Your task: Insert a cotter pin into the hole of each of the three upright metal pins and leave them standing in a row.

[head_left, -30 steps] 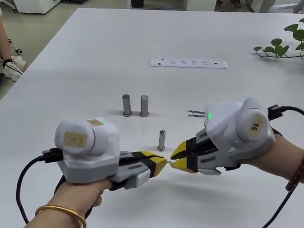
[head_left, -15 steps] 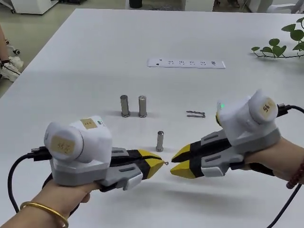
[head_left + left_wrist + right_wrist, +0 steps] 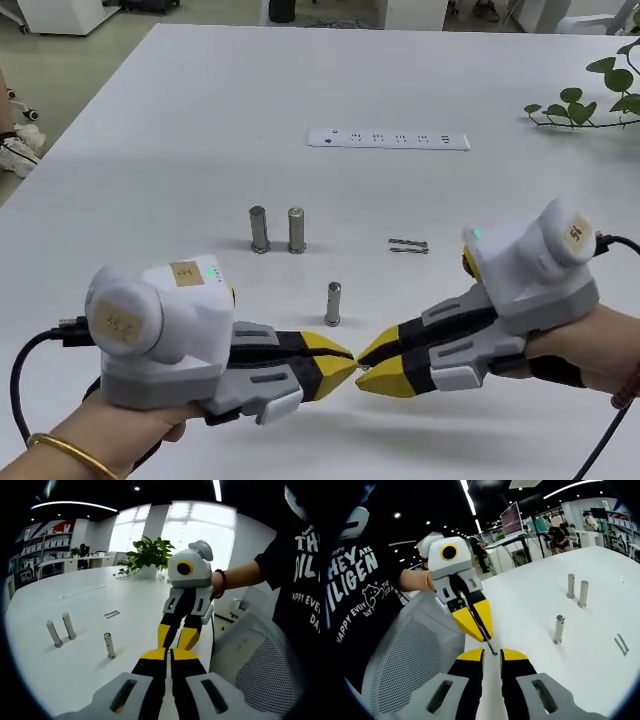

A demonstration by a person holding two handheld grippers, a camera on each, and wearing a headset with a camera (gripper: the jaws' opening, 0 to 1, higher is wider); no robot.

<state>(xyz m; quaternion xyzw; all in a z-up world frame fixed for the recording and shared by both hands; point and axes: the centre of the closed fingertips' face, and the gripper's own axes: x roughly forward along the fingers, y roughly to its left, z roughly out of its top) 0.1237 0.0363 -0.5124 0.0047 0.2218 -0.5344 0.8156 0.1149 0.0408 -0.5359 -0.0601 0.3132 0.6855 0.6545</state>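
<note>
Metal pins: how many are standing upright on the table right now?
3. The back-left pin and back-right pin stand side by side; the near pin stands alone in front of them. None seems hidden.

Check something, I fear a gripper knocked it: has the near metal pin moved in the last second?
No. The near pin stands upright at the same offset from the pair of pins behind it; the camera has shifted.

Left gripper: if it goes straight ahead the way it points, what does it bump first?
The right gripper. Its yellow tips sit nose to nose with the left gripper, and the thin cotter pin poking from the shut left jaws likely gets there first.
</note>
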